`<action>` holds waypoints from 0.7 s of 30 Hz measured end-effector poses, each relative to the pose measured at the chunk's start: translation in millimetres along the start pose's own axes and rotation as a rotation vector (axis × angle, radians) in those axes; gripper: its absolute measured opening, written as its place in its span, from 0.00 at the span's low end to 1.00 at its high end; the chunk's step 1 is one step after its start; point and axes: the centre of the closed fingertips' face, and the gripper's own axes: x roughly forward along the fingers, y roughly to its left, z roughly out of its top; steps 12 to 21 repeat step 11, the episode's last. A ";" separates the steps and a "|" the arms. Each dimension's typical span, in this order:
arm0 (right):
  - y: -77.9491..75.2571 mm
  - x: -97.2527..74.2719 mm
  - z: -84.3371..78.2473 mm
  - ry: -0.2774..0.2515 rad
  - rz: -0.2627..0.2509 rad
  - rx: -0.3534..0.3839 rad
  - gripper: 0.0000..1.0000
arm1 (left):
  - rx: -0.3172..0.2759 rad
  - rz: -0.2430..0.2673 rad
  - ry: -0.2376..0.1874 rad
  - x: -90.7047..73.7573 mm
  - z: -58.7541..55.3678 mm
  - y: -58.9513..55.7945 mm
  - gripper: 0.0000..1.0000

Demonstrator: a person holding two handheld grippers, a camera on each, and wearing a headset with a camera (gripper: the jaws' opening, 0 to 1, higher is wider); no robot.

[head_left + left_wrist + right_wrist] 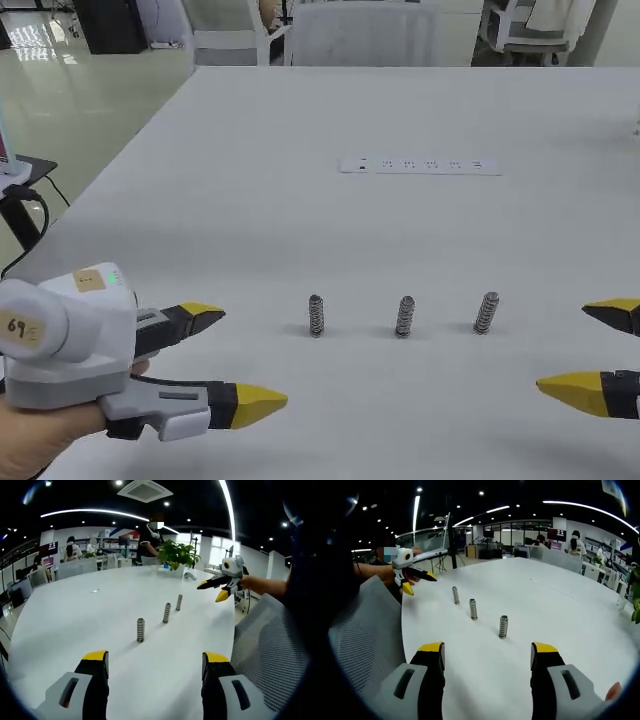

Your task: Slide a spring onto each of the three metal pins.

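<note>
Metal springs [405, 316] stand upright, maybe over pins; left gripper [245, 358], right gripper [567, 347] both agape

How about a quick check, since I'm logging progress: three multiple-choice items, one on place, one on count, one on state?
1. Where do the springs stand? A) in a row between left gripper and right gripper B) in a heap C) inside a gripper
2. How many springs? A) two B) three C) five
3. The left gripper is: A) open, empty B) shut on a spring C) shut, empty
Key: A, the row lies between the two grippers; B, three stand upright; A, its jaws stand apart around nothing.
</note>
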 end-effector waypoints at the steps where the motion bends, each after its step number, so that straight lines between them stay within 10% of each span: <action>1: -0.4 0.1 0.3 -0.001 -0.001 0.003 0.70 | -0.002 -0.001 -0.001 0.5 0.0 -0.8 0.72; 21: -0.1 0.9 -1.0 0.000 -0.002 0.008 0.70 | -0.016 -0.012 0.003 4.4 -4.7 -5.7 0.73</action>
